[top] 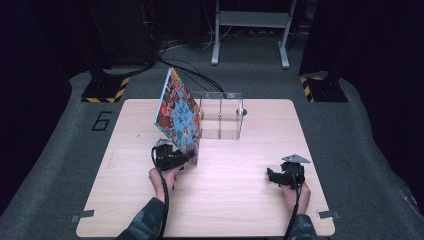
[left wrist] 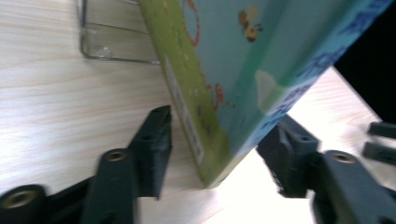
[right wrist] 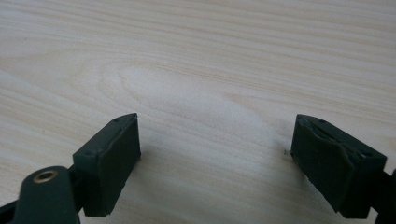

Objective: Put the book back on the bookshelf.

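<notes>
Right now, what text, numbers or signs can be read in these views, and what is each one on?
"6": a large dark numeral on the grey floor mat left of the table.
Blue lettering along the book edge in the left gripper view: too blurred to read.
Book cover in the high view: colourful pattern, no legible words.

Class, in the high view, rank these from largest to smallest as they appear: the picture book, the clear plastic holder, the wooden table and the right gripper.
1. wooden table
2. picture book
3. clear plastic holder, close to the book in apparent size, so that ranking is unsure
4. right gripper
</notes>
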The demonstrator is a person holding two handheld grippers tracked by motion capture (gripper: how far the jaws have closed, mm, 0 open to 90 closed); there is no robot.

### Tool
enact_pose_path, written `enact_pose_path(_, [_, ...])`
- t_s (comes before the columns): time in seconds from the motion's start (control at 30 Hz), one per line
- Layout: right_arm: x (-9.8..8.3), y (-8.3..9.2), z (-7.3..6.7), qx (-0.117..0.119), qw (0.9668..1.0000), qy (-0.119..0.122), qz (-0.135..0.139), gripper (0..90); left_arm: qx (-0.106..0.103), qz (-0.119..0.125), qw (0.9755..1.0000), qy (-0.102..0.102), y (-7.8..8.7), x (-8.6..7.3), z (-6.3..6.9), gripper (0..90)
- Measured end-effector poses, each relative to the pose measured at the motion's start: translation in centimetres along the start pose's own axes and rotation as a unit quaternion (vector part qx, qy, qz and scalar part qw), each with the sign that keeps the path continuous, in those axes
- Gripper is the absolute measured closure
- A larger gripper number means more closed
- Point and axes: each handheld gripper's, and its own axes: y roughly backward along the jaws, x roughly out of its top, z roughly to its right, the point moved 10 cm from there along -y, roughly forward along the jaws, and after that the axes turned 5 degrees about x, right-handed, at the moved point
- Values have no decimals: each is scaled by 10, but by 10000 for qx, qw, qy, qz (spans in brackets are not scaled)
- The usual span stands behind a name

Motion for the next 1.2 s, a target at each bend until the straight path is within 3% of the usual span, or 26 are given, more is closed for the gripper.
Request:
enact_pose_path(0.2, [0,0,0,0,10000,-1,1,152,234,-49,9983,-525,15,-1,-7,210])
enact_pose_path(0.23, [0,0,0,0,10000,-1,1,152,234,-49,9983,-525,15,-1,-7,193])
enact_pose_path(0.3, [0,0,0,1,10000,-2,0,152,364,-151,9962,-782,19,-5,-9,153])
enact_pose_path(0.37, [0,0,0,0,10000,-3,-1,152,423,-232,9947,-912,22,-9,-9,137])
enact_pose_path(0.47, [0,0,0,-1,10000,0,0,152,563,-170,9928,-1042,23,-11,-11,83])
enact_pose_path(0.5, [0,0,0,-1,10000,-3,1,152,607,-359,9889,-1309,29,-16,-17,67])
enact_pose_path(0.57, [0,0,0,0,10000,-3,2,152,599,-410,9884,-1335,30,-19,-18,48])
enact_pose_path(0.6, [0,0,0,-1,10000,-2,2,152,585,-577,9865,-1415,35,-25,-22,35])
enact_pose_path(0.63, [0,0,0,0,10000,-3,1,152,590,-641,9866,-1383,37,-29,-24,19])
enact_pose_path(0.67, [0,0,0,0,10000,-4,0,152,643,-728,9841,-1485,40,-32,-29,4])
enact_pose_path(0.77, [0,0,0,0,10000,-3,1,152,701,-782,9820,-1570,46,-37,-36,0])
enact_pose_path(0.8, [0,0,0,0,10000,-2,1,152,829,-778,9799,-1642,51,-41,-43,0])
enact_pose_path(0.87, [0,0,0,0,10000,-3,2,152,876,-930,9776,-1674,56,-49,-50,0])
enact_pose_path(0.97, [0,0,0,-1,10000,-2,0,152,1038,-1046,9715,-1858,61,-59,-62,0])
enact_pose_path(1.0, [0,0,0,-1,10000,-1,1,152,1038,-1046,9715,-1858,61,-59,-62,0])
enact_pose_path(1.03, [0,0,0,-1,10000,-2,1,152,1107,-1101,9696,-1884,63,-66,-70,0])
enact_pose_path(1.13, [0,0,0,-3,10000,0,1,152,1147,-1220,9677,-1886,65,-76,-78,0])
enact_pose_path(1.2, [0,0,0,-3,10000,0,1,151,1188,-1120,9687,-1870,65,-78,-80,0])
